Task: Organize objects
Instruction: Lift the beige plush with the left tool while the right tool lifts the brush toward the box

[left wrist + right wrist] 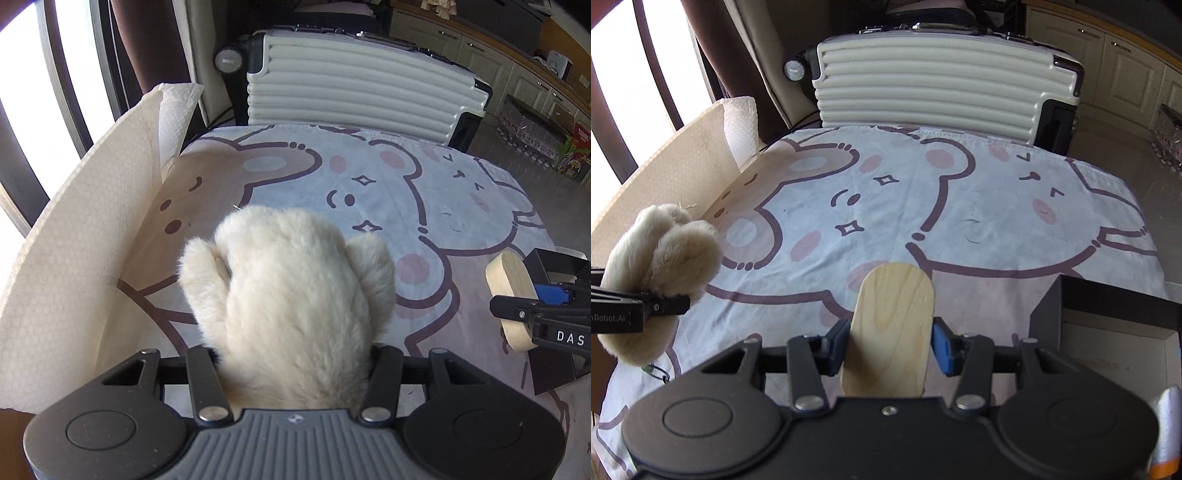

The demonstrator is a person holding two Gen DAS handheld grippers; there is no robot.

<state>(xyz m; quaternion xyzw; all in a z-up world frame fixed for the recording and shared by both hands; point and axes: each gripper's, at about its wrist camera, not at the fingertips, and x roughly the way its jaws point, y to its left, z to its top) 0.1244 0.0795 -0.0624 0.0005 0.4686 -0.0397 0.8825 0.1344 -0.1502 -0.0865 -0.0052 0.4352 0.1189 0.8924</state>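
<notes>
Left gripper [291,365] is clamped on the cream plush toy [288,295], its jaws pressed into the fur at the lower body; the toy is carried clear of the table, above the cartoon-print cloth [388,192]. Right gripper [890,347] is closed on the wooden oval piece [892,328], the blue pads [941,349] bearing on both of its long edges, and it too is held off the cloth.

Largest items first: a white ribbed suitcase [931,88] stands beyond the far edge of the table. A white cardboard box [74,251] sits at the left edge, its open side facing the cloth. A black box [1108,317] sits at the right edge, near the wooden piece.

Assessment: both items appear to be mid-carry toward containers, probably the plush to the white box and the wood to the black one. To do this well, each item should clear the box wall before release. The plush grip is soft and may slip, so the toy should be lowered well inside before the jaws part.

The right wrist view shows the black box's pale interior and a small metal clip [659,371] on the cloth beneath the plush; the left wrist view shows neither. The left wrist view alone shows the white box's full wall height.
</notes>
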